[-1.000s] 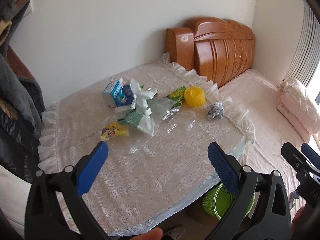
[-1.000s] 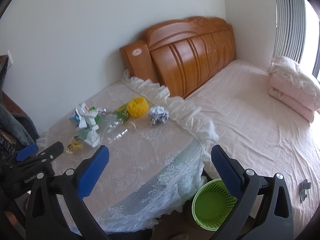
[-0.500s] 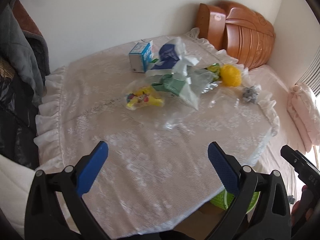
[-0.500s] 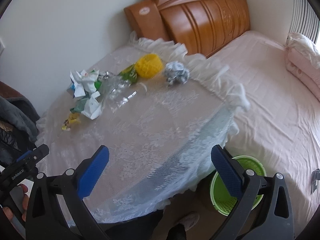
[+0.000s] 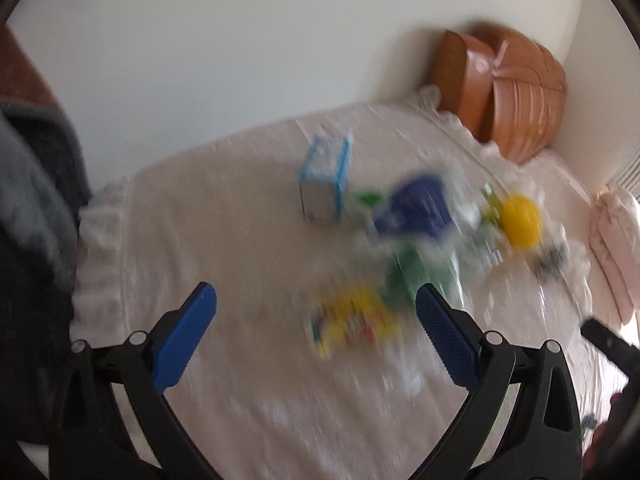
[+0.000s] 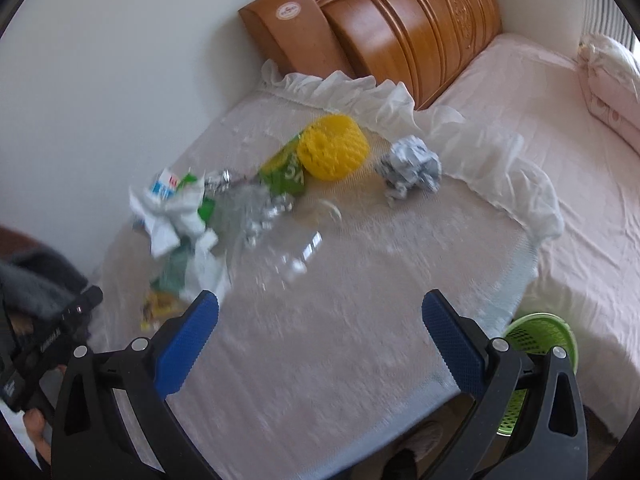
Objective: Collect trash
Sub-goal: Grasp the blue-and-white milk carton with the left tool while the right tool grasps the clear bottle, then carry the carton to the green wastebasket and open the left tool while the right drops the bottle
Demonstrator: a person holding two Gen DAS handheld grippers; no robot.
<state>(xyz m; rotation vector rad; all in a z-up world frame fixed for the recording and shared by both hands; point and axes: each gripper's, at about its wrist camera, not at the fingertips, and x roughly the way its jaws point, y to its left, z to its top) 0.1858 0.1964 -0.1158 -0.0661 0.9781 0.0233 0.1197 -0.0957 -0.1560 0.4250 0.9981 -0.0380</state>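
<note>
Trash lies scattered on a table (image 6: 320,360) covered in white lace cloth. In the blurred left wrist view my left gripper (image 5: 316,312) is open just short of a yellow wrapper (image 5: 354,322), with a blue-and-white carton (image 5: 324,188), a blue packet (image 5: 420,204), green packaging (image 5: 416,272) and a yellow foam net (image 5: 520,220) beyond. My right gripper (image 6: 320,318) is open above bare cloth. Ahead of it lie the yellow foam net (image 6: 334,148), a crumpled paper ball (image 6: 412,166), a green wrapper (image 6: 284,170), clear plastic (image 6: 288,248) and white paper (image 6: 172,216).
A green mesh waste basket (image 6: 536,344) stands on the floor at the table's right, beside a pink bed (image 6: 560,140) with a wooden headboard (image 6: 408,20). Dark clothing (image 5: 28,240) hangs at the left. A white wall runs behind the table.
Both grippers have moved in over the table and closer to the trash. The left one now has the yellow wrapper just ahead of its open fingers. Both stay open.
</note>
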